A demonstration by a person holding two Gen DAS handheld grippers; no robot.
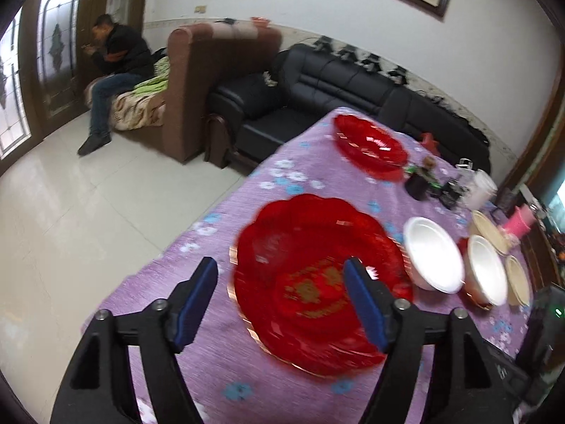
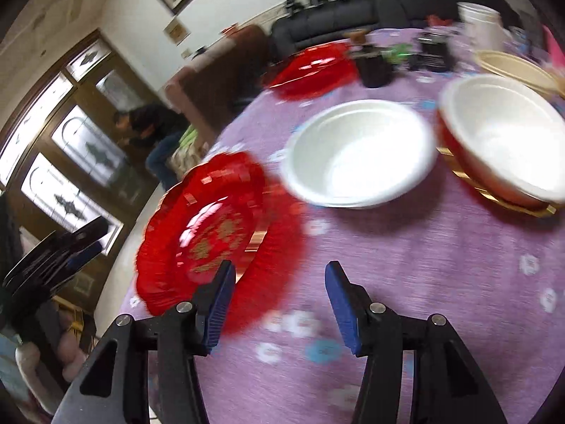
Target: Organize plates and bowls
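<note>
A big red scalloped plate (image 1: 310,240) with a gold design lies on the purple flowered tablecloth (image 1: 317,173). My left gripper (image 1: 280,266) hovers open over the plate's near left rim, its blue pads clear of it. In the right wrist view the same red plate (image 2: 212,226) lies to the left, and my right gripper (image 2: 279,270) stands open over bare cloth beside the plate's right rim. A white bowl (image 1: 432,254) (image 2: 360,152) sits right of the plate. Beyond it is a red-sided white bowl (image 1: 487,270) (image 2: 505,134). A second red plate (image 1: 369,145) (image 2: 314,67) lies at the far end.
Beige plates (image 1: 489,229) (image 2: 512,67), a black cup (image 1: 416,185), a white container (image 2: 482,24) and small clutter crowd the table's far right. The table edge drops to tiled floor (image 1: 88,212) on the left. A person (image 1: 113,70) sits beyond a brown armchair (image 1: 212,81) and black sofa (image 1: 335,84).
</note>
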